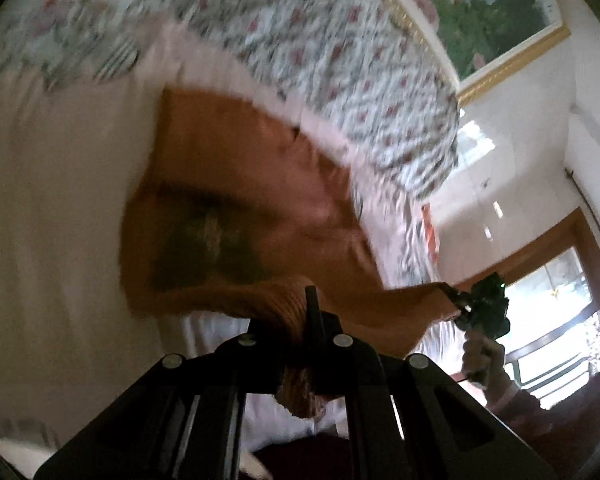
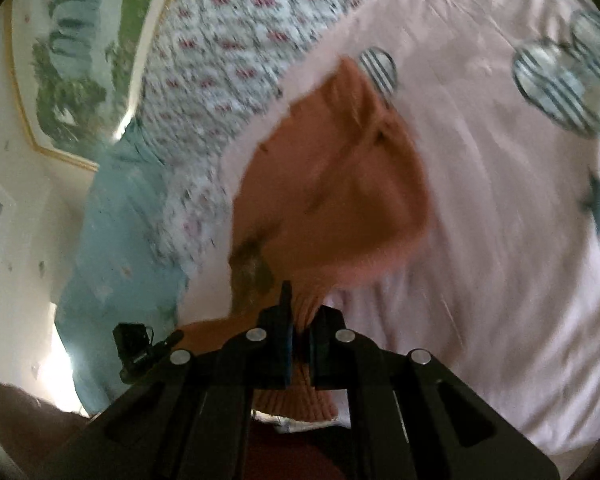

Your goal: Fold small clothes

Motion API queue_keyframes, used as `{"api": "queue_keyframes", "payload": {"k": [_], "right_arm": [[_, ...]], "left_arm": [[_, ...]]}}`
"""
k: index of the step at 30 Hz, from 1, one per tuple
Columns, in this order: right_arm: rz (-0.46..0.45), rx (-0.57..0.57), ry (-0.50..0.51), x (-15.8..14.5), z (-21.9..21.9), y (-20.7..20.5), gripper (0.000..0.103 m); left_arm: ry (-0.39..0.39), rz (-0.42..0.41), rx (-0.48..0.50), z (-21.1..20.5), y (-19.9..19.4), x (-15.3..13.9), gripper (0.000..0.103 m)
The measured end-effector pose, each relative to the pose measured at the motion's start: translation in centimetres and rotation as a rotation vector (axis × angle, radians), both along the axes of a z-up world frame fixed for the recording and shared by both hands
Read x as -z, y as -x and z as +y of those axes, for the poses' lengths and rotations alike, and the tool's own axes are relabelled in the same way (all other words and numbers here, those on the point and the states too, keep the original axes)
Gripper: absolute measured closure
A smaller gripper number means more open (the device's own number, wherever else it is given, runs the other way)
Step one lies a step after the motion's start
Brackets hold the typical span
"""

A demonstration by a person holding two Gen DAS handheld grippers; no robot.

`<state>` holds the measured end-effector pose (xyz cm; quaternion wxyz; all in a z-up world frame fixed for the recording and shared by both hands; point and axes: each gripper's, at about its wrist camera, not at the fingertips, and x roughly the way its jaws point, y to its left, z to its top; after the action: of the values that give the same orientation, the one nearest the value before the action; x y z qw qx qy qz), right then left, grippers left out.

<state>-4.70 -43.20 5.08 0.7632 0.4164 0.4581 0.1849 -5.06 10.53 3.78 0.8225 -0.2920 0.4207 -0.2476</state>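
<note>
Home bedroom: pink bedsheet [image 2: 480, 240], floral quilt [image 1: 340, 80], framed painting [image 1: 480, 12] on wall.

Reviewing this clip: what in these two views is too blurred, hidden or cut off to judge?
- Orange garment: motion blur in both views; its type and the dark print are unreadable.
- Hem at the left gripper: its own jaws cover the pinched edge.
- Right gripper: in the left wrist view it is small and blurred.
- Pink bedspread: cut off by the fisheye edge.

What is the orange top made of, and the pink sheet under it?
The small orange top looks like soft knit, likely cotton: its edge in the right gripper shows ribbing. The pink bed sheet looks thin, smooth woven cloth with fine creases; blur leaves both uncertain.
</note>
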Motion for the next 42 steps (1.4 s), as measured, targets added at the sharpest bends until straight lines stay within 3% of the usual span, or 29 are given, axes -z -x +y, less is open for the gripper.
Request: {"api": "queue_keyframes", "payload": {"k": [5, 16, 20, 27, 32, 35, 37, 40, 42], "right_arm": [[-0.05, 0.062, 0.025, 0.3, -0.3, -7.6, 0.097], [-0.04, 0.106, 0.088, 2.6, 0.2, -21.0, 0.097], [-0.014, 0.082, 0.128, 4.2, 0.9, -24.3, 0.097], [0.092, 0.081, 0.199, 9.8, 1.2, -29.0, 0.097], [0.163, 0.082, 0.229, 12.6, 1.4, -30.7, 0.096], [0.183, 0.099, 0.191, 12.5, 0.8, -30.5, 0.095], [0.15, 0.126, 0.205, 11.0, 0.5, -29.5, 0.09], [0.042, 0.152, 0.291, 7.7, 1.3, -26.8, 0.079], [-0.007, 0.045, 0.303, 6.7, 3.8, -25.2, 0.079]], "left_arm": [[-0.032, -0.061, -0.046, 0.4, -7.0, -1.4, 0.098], [-0.038, -0.027, -0.18, 1.2, -19.9, 0.3, 0.098], [-0.056, 0.024, -0.207, 1.5, -23.3, 2.4, 0.098], [-0.11, 0.123, -0.245, 1.5, -28.4, 7.4, 0.097], [-0.141, 0.215, -0.25, 1.2, -30.4, 10.6, 0.095], [-0.106, 0.212, -0.244, 1.0, -29.3, 9.8, 0.077], [-0.11, 0.173, -0.217, -0.2, -27.3, 8.3, 0.056], [-0.08, 0.156, -0.15, -2.8, -24.6, 7.6, 0.051], [-0.059, 0.186, -0.071, -5.4, -23.4, 8.4, 0.051]]}}
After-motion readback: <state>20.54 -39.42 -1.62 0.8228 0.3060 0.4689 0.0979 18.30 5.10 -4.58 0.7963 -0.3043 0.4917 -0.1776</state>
